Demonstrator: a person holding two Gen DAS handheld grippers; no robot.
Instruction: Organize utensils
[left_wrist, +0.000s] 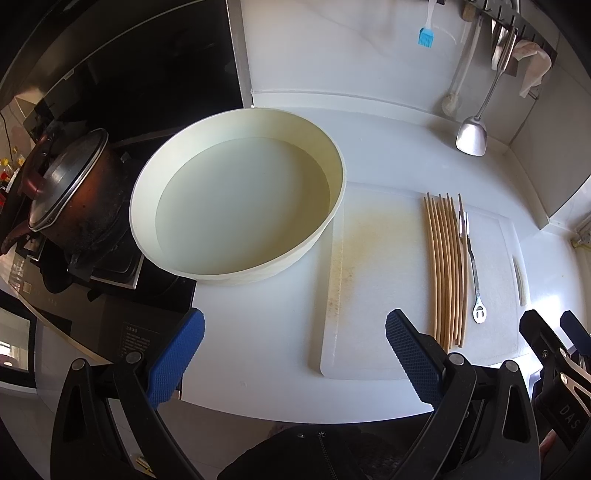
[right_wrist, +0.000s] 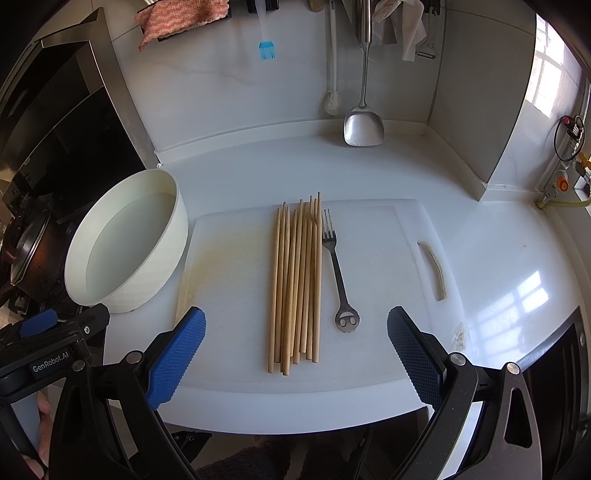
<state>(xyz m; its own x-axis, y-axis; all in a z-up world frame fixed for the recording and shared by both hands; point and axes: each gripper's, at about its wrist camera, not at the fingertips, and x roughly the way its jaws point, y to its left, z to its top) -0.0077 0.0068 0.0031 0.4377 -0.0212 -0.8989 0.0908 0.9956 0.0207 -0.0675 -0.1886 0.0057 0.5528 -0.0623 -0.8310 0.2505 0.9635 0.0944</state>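
Left wrist cam sits low over the front edge of the counter (left_wrist: 258, 369), aimed toward the back wall, closest to the basin (left_wrist: 236, 206) at the counter's left edge by the stove. Right wrist cam looks the same way from further right, centred over the cutting board (right_wrist: 369, 362). Both share basin, board, chopsticks (right_wrist: 297, 284), fork (right_wrist: 338, 273) and the back wall.

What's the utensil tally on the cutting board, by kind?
On the white cutting board:
Wooden chopsticks: about 10 sticks; they overlap, so the count is approximate
Metal fork: 1
Total: about 11 pieces
Both the left gripper and the right gripper are open and hold nothing.
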